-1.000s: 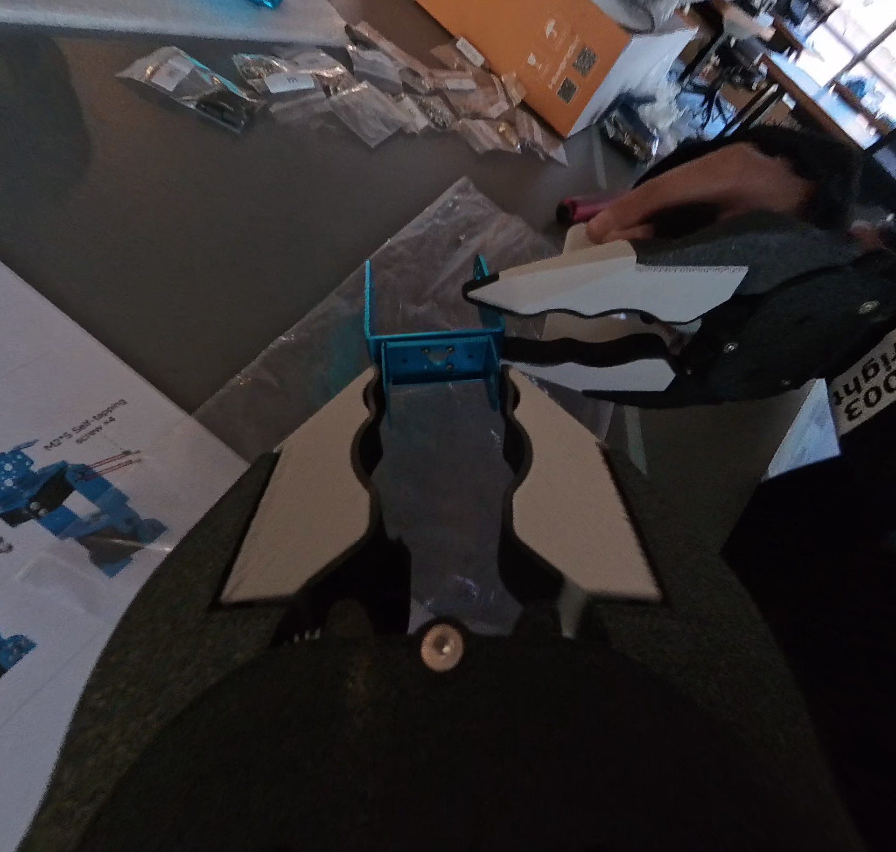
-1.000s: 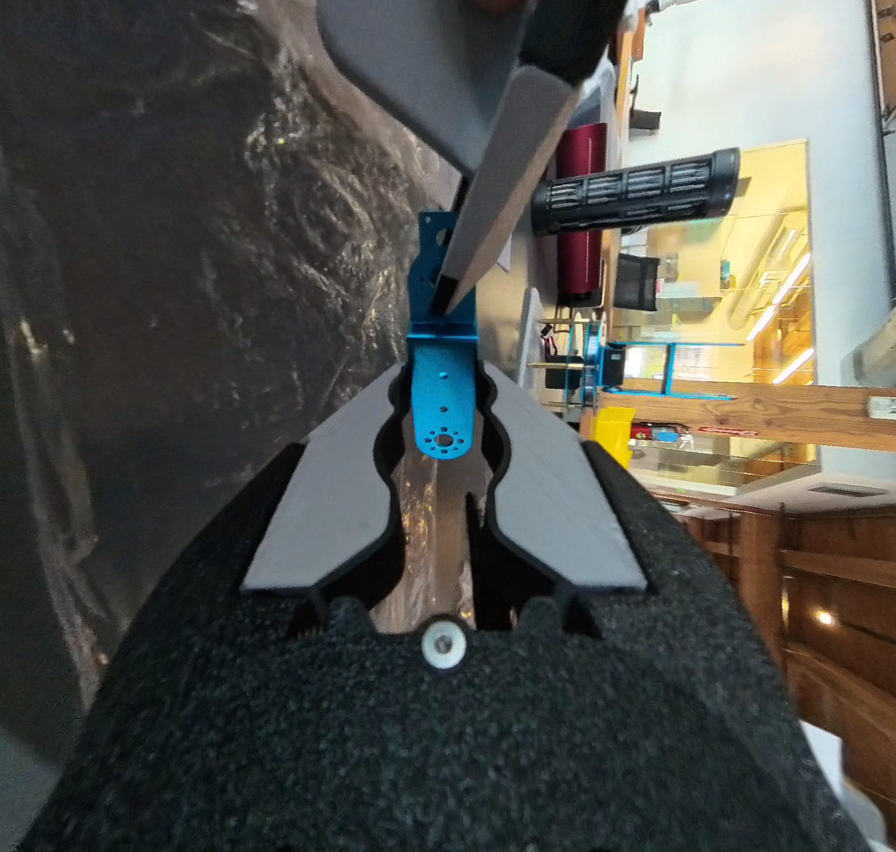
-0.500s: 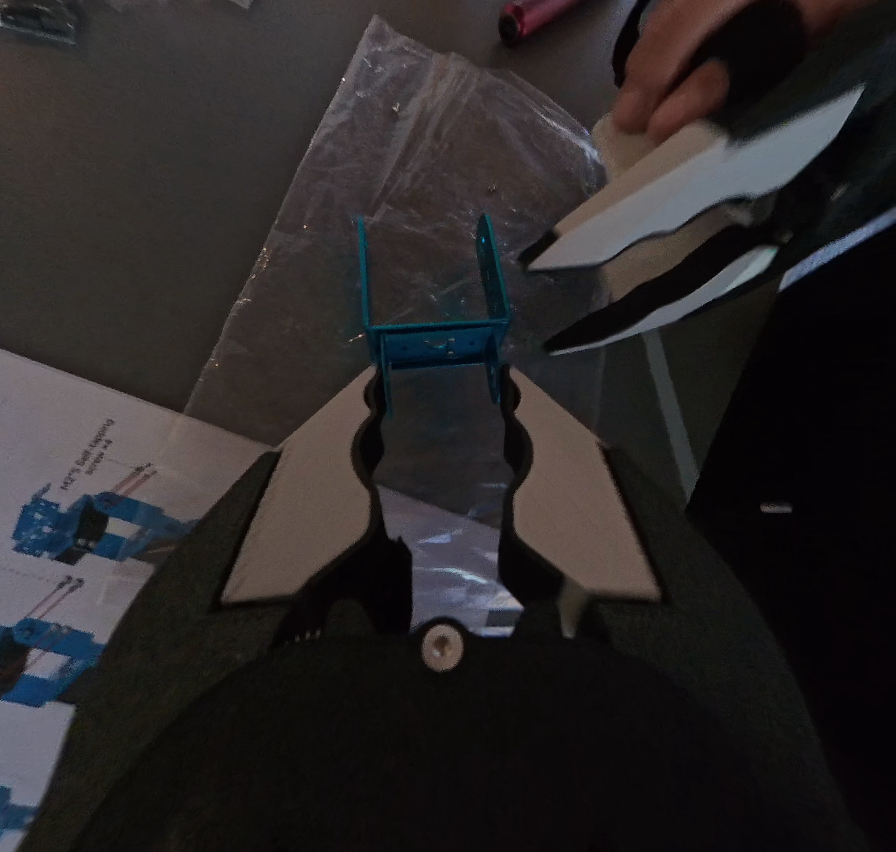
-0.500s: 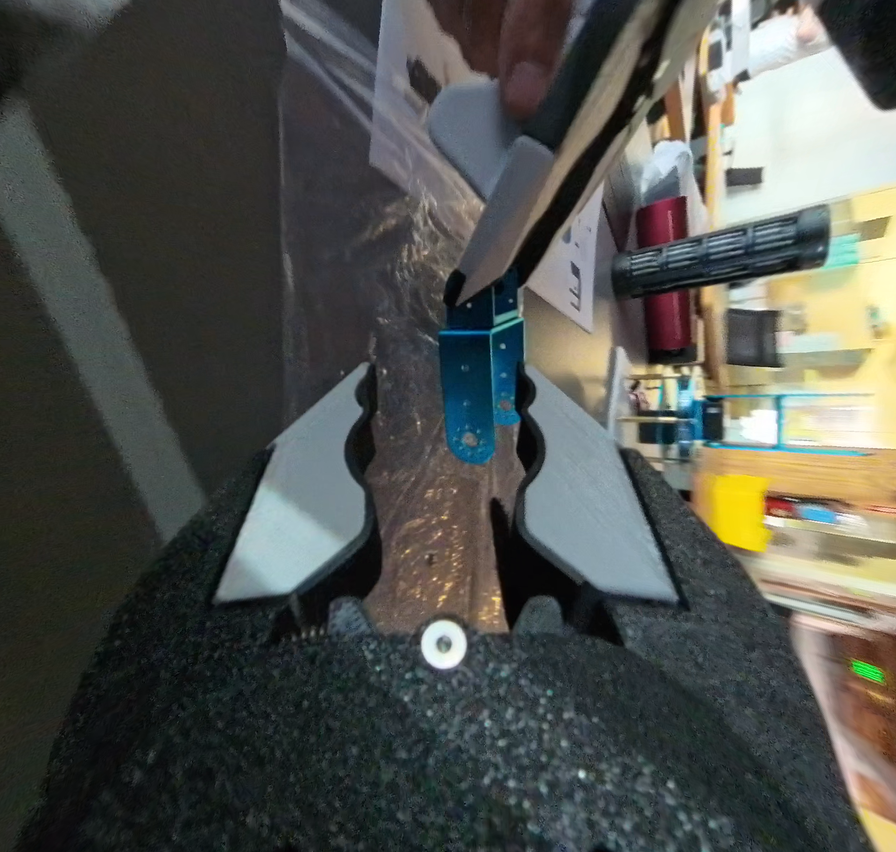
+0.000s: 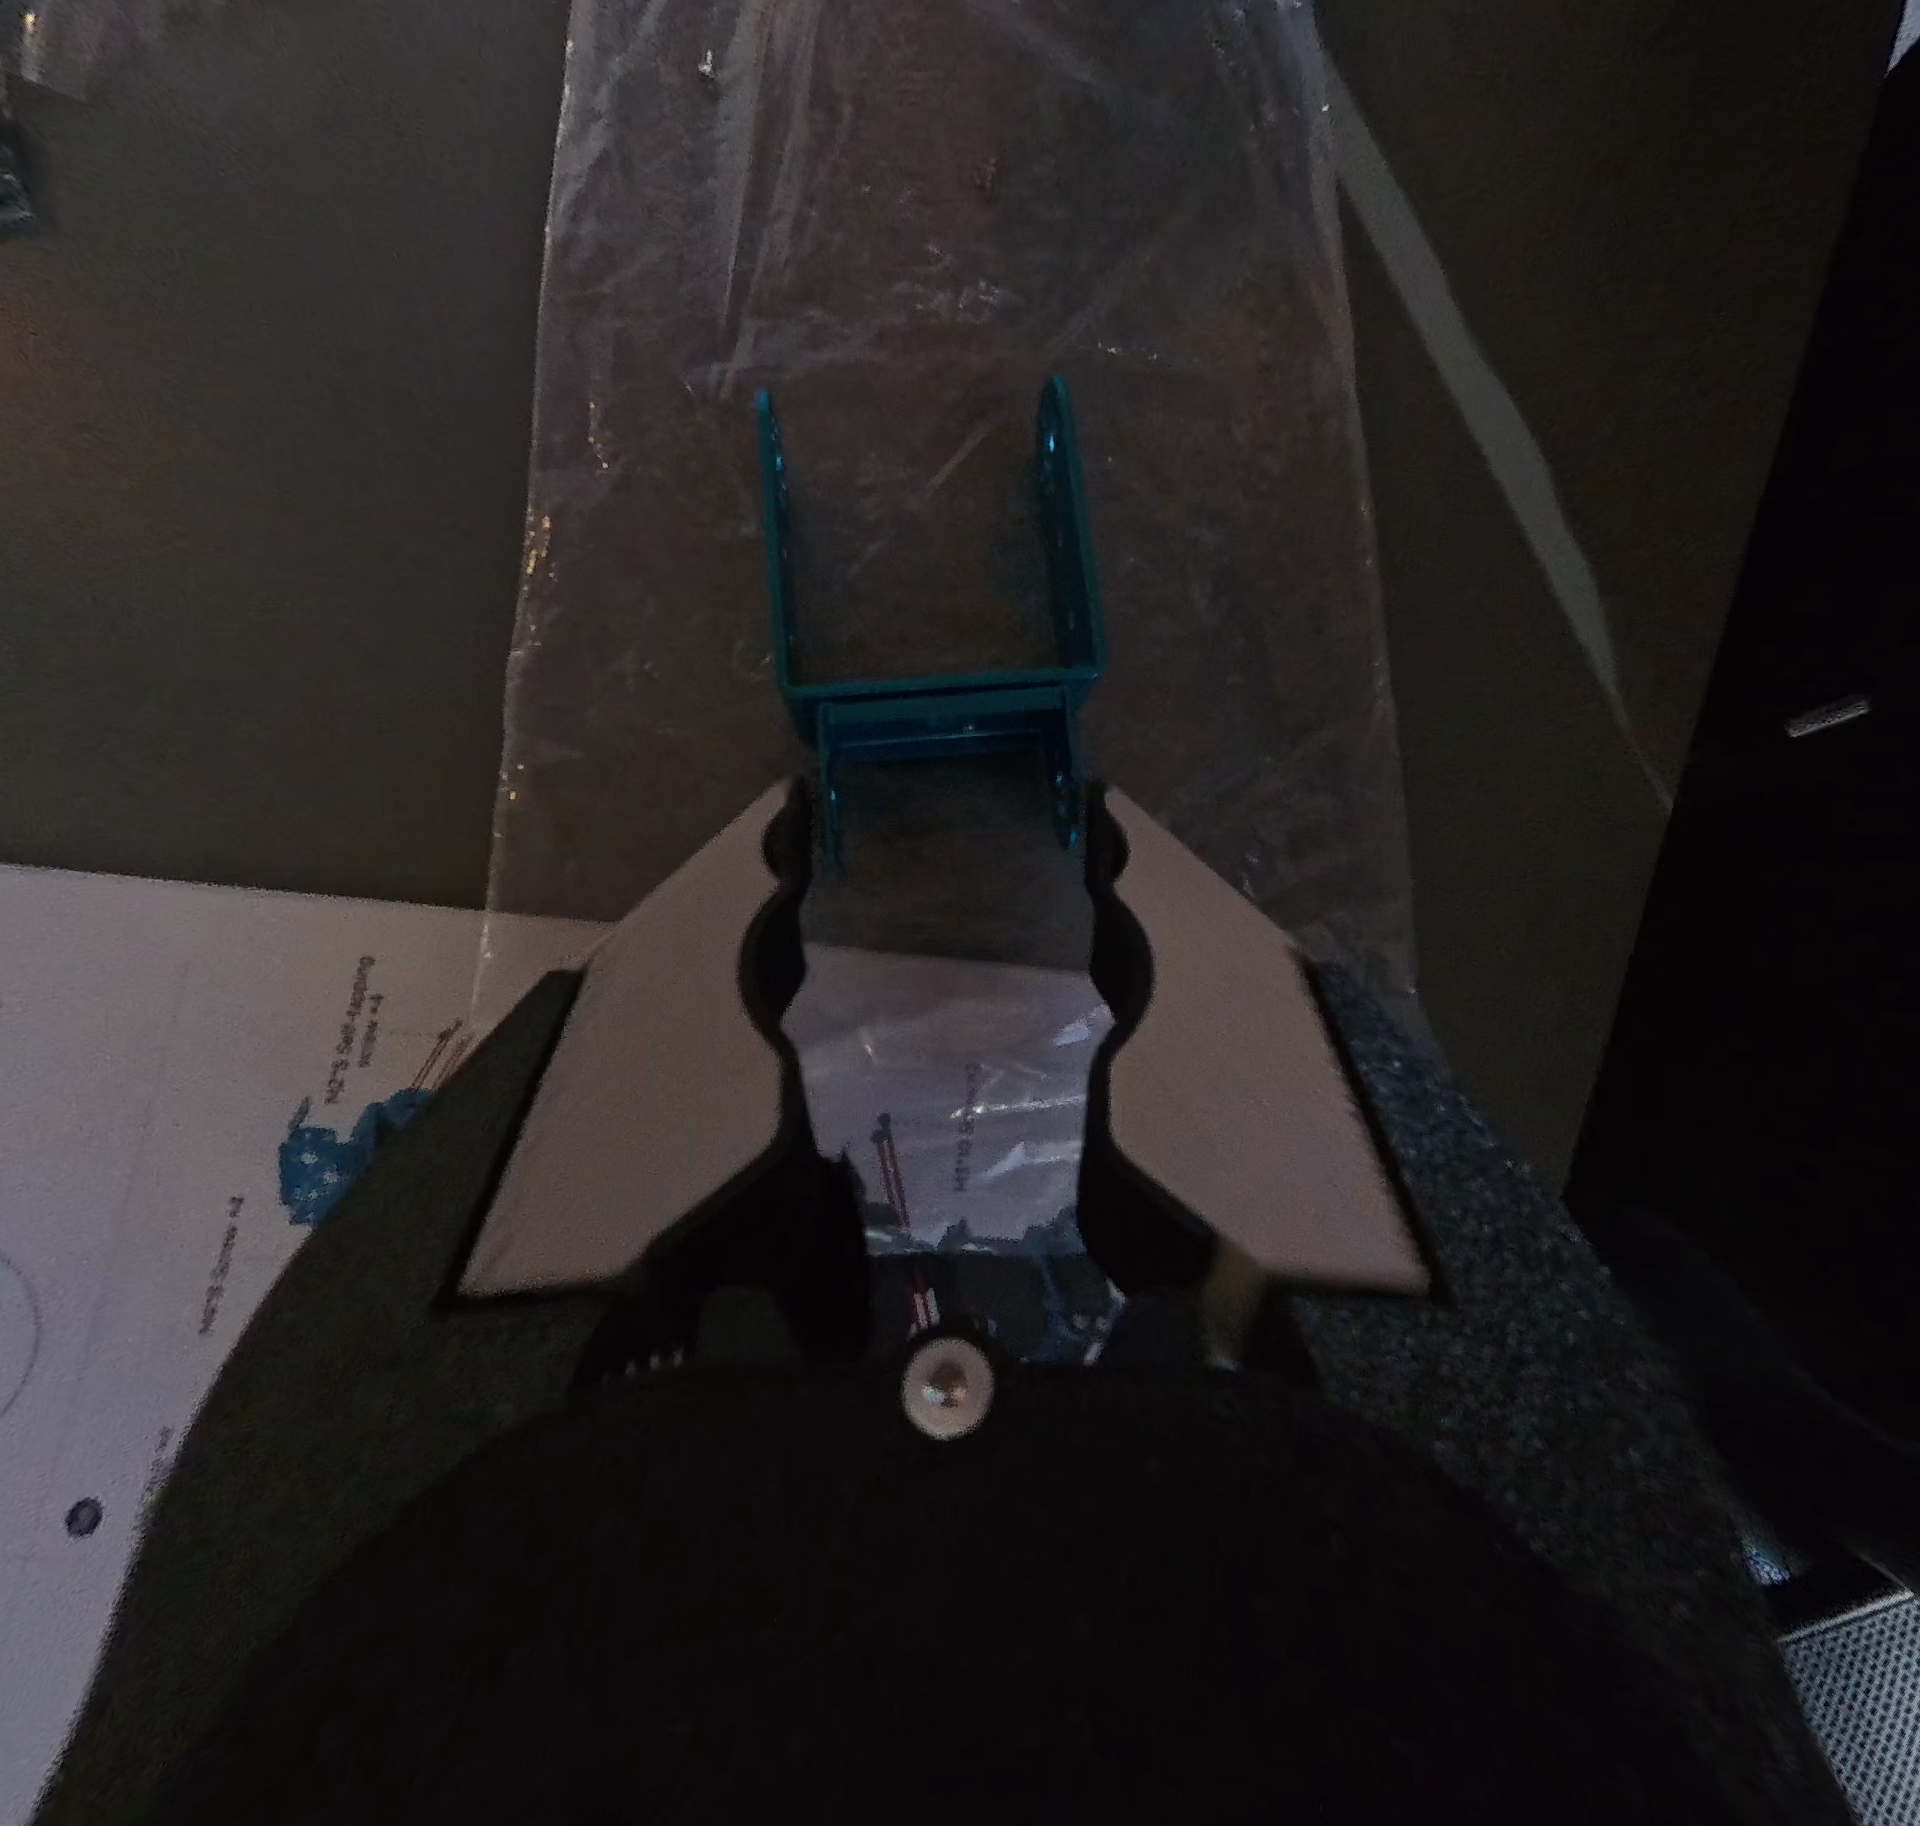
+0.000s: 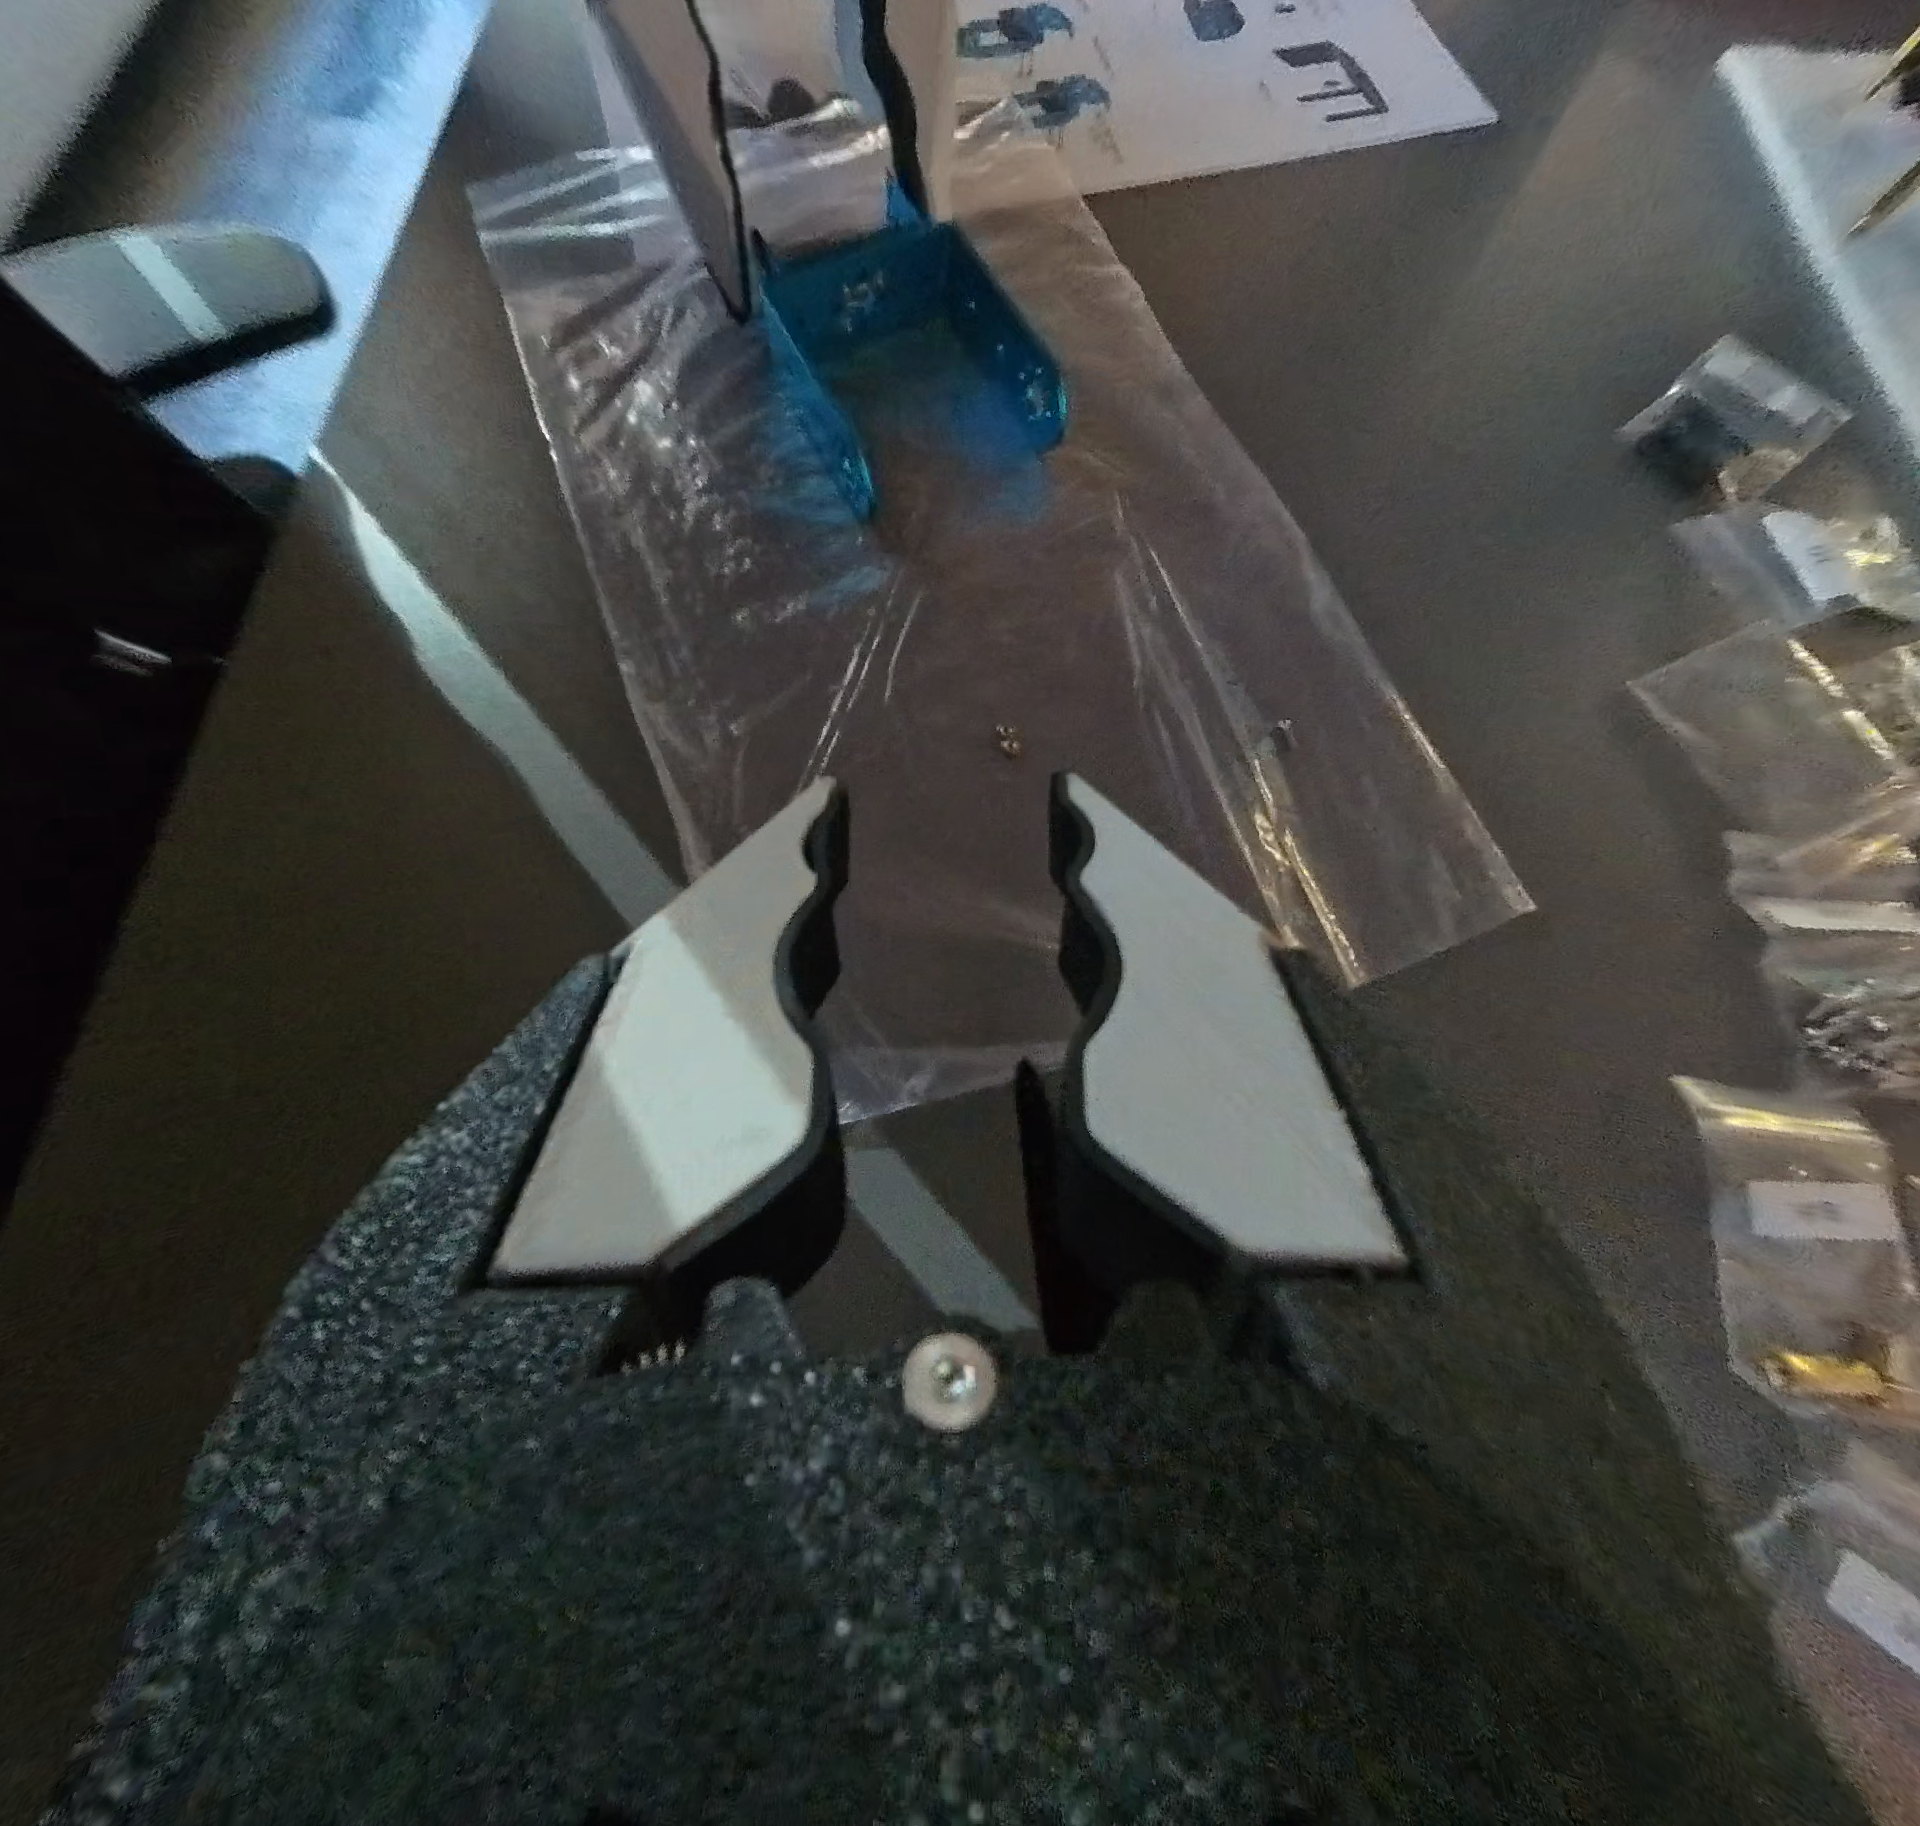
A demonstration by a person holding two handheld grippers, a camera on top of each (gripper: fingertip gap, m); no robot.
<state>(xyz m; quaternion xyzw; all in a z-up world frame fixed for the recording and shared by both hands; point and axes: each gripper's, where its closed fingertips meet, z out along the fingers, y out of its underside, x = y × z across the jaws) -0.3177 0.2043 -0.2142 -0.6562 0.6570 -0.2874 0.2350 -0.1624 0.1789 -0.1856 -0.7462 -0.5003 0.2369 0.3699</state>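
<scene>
We see left gripper [image 5: 940,800] clamped on blue U-bracket assembly [image 5: 935,633] over clear plastic bag [image 5: 935,218]; right gripper [image 6: 945,800] empty, jaws parted, well apart; bracket likely light, rigid, slick; best pinched across flat side plates.

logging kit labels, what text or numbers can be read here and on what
White printed instruction sheet: small sideways print, blurred; not quoted.
Small clear plastic parts bags: white labels, too blurred to read.
Blue metal U-bracket in left gripper: no marking visible.
</scene>
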